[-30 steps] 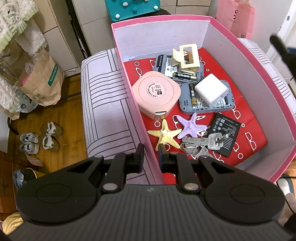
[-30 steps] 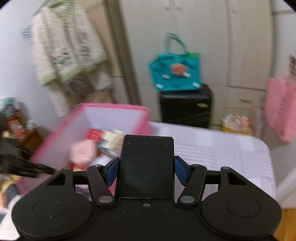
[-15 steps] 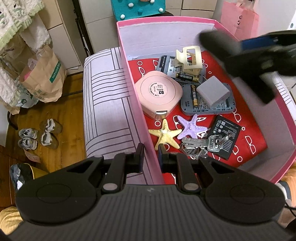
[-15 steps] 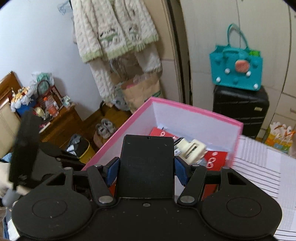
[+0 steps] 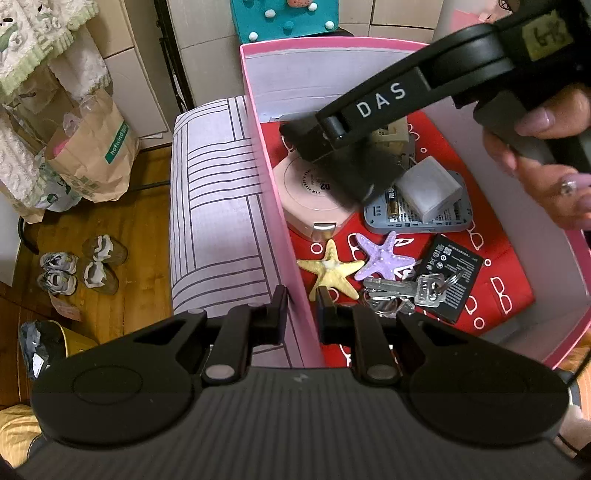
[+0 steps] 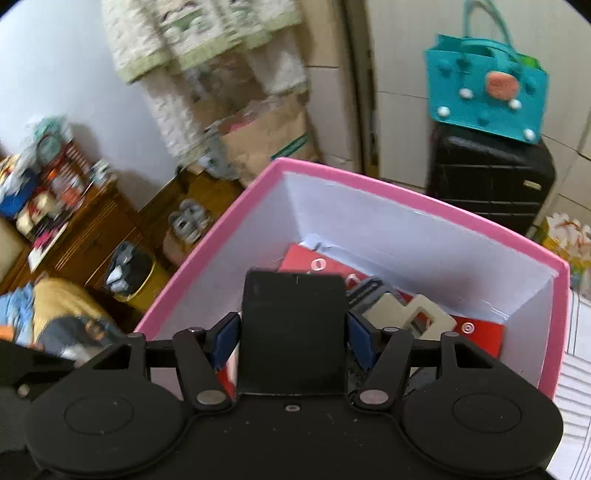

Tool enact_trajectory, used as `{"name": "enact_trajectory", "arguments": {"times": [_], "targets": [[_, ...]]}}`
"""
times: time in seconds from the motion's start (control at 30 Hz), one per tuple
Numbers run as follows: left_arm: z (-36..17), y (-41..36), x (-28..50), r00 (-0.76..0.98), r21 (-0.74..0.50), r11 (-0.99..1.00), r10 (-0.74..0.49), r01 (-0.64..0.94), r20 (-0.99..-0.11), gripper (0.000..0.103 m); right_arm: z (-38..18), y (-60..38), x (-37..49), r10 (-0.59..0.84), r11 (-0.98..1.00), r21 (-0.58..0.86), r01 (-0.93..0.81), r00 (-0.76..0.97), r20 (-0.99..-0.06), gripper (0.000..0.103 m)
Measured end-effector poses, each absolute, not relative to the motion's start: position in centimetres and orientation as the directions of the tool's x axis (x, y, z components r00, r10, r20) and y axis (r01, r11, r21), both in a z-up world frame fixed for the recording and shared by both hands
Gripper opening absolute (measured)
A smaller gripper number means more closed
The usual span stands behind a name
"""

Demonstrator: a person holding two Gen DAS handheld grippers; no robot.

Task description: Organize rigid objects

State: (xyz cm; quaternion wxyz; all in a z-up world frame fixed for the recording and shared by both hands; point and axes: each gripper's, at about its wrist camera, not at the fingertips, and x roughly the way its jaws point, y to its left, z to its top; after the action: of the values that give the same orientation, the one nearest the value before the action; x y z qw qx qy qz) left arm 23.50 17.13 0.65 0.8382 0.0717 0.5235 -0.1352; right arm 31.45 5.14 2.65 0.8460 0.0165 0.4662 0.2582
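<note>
Right gripper (image 6: 291,332) has swung in over the pink box (image 5: 266,206), jaws just eased a touch wider though the black slab (image 6: 291,332) sits between them, so drop-off looks close. Left gripper (image 5: 300,310) stays pinched on the box wall.

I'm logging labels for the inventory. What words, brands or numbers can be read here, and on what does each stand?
"DAS": white letters on the right gripper's black arm.
"02": on the round pink case; the ring of print around it is too small to read.
"hotwind": green strip on the brown paper bag.
Handwritten yellow sticker on the right gripper: not legible.
Black battery label: too small to read.
</note>
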Motion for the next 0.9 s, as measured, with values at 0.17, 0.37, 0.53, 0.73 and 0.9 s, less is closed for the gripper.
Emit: {"name": "enact_trajectory", "arguments": {"times": [0.17,0.37,0.53,0.73,0.9], "targets": [[0.7,16.8,23.6,0.405,-0.016,0.955,-0.141,0.297,-0.903,0.015,4.8,3.4,30.1,0.452,0.877,0.266,-0.399,0.501,-0.738,0.078],[1.2,17.2,22.8,0.380,-0.046,0.957,-0.158,0.286,-0.912,0.018,9.0,-0.4,24.7,0.494,0.862,0.259,-0.435,0.612,-0.617,0.087],[3.2,17.0,20.5,0.413,-0.034,0.954,-0.161,0.298,-0.896,0.026,10.3,-2.8,19.5,0.504,0.854,0.198,-0.482,0.669,-0.547,0.087],[5.5,16.1,18.2,0.485,-0.025,0.956,-0.171,0.293,-0.857,0.049,9.8,-6.1,15.4,0.462,0.886,0.216,-0.411,0.727,-0.508,0.086],[6.5,15.0,16.5,0.514,-0.028,0.945,-0.201,0.325,-0.834,0.079,9.4,-7.9,14.4,0.310,0.947,0.127,-0.295,0.738,-0.599,0.095]]}}
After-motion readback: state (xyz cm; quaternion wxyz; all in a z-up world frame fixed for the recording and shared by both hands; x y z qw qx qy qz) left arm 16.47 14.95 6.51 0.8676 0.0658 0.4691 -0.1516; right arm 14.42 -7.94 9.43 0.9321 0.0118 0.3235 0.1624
